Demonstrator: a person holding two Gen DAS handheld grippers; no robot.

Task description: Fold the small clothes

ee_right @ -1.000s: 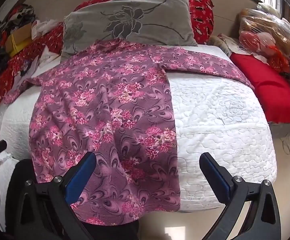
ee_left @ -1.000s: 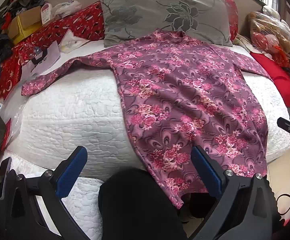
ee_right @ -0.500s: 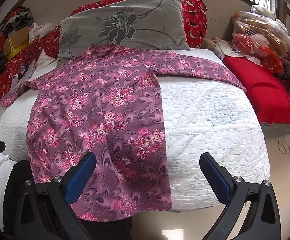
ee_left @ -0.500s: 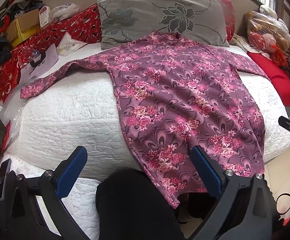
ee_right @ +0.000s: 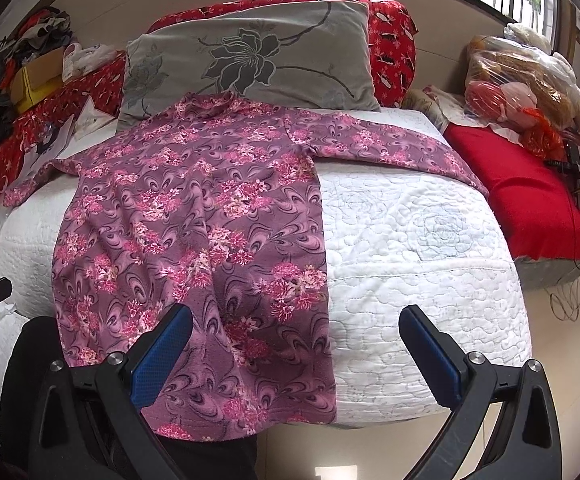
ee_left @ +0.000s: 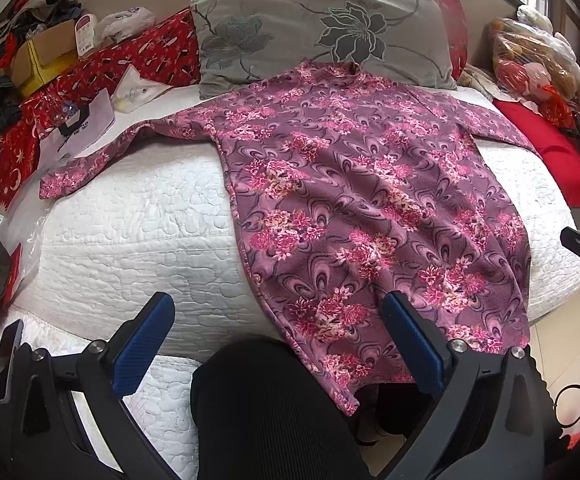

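A purple top (ee_left: 354, 184) with pink flowers lies spread flat on a white quilted bed (ee_left: 141, 224). Its collar touches a grey pillow (ee_left: 322, 28) with a dark flower print, which leans against a red patterned cushion (ee_right: 390, 44). Both long sleeves stretch out sideways across the quilt, and the hem hangs over the near edge of the bed.

The left gripper (ee_left: 277, 344) hovers at the near edge, its blue-padded fingers spread wide and holding nothing; a dark-trousered knee (ee_left: 265, 408) shows between them. The right gripper (ee_right: 296, 354) is also spread wide and empty, its left finger in front of the hanging hem, its right finger in front of bare quilt.

A red cloth (ee_right: 530, 200) lies to the right of the bed, with a plastic bag (ee_right: 522, 76) behind it. Papers (ee_left: 89, 120) and a cardboard box (ee_left: 45, 56) sit at the far left.
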